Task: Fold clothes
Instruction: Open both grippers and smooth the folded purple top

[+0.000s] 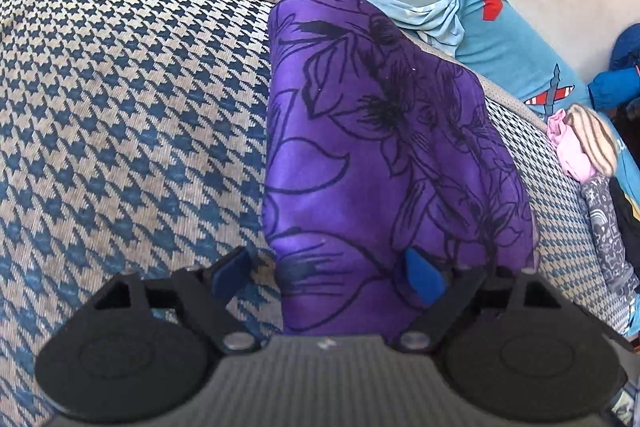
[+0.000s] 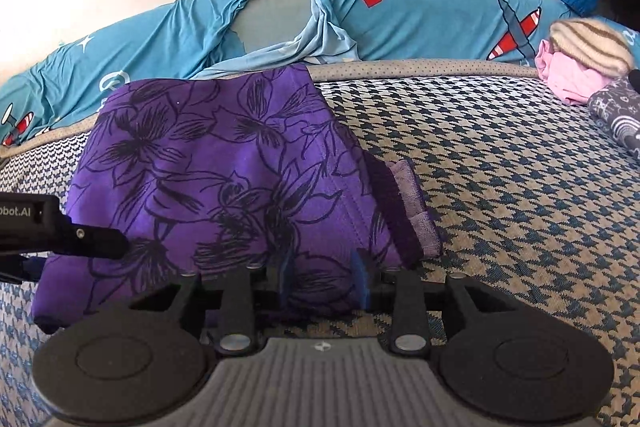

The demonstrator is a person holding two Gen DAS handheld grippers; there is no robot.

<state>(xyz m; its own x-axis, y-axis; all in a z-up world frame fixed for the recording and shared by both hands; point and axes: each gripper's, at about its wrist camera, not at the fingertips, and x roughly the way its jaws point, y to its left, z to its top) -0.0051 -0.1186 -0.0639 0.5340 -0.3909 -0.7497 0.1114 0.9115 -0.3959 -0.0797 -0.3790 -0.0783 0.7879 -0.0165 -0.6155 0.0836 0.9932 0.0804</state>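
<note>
Left claw [image 1: 328, 277] agape over purple garment [image 1: 384, 147]; right claw [image 2: 324, 283] half-closed; "obot.AI" legible.

Bright daylight, even, soft shadows w/ no glare. Strong fisheye bend at edges, corners vignetted. Purple garment [image 1: 380, 155] sharp mid-frame; blue fingertips [image 2: 362, 283] close-up slightly blurred.

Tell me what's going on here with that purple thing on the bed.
A person is folding clothes with a handheld gripper in each hand. The purple floral garment lies partly folded on the houndstooth mat. The left gripper is open, one finger on the mat and the other on the garment's near edge. The right gripper sits at the garment's near edge with its fingers narrowly apart; whether it pinches fabric is unclear. More clothes are piled at the mat's far corner.
</note>
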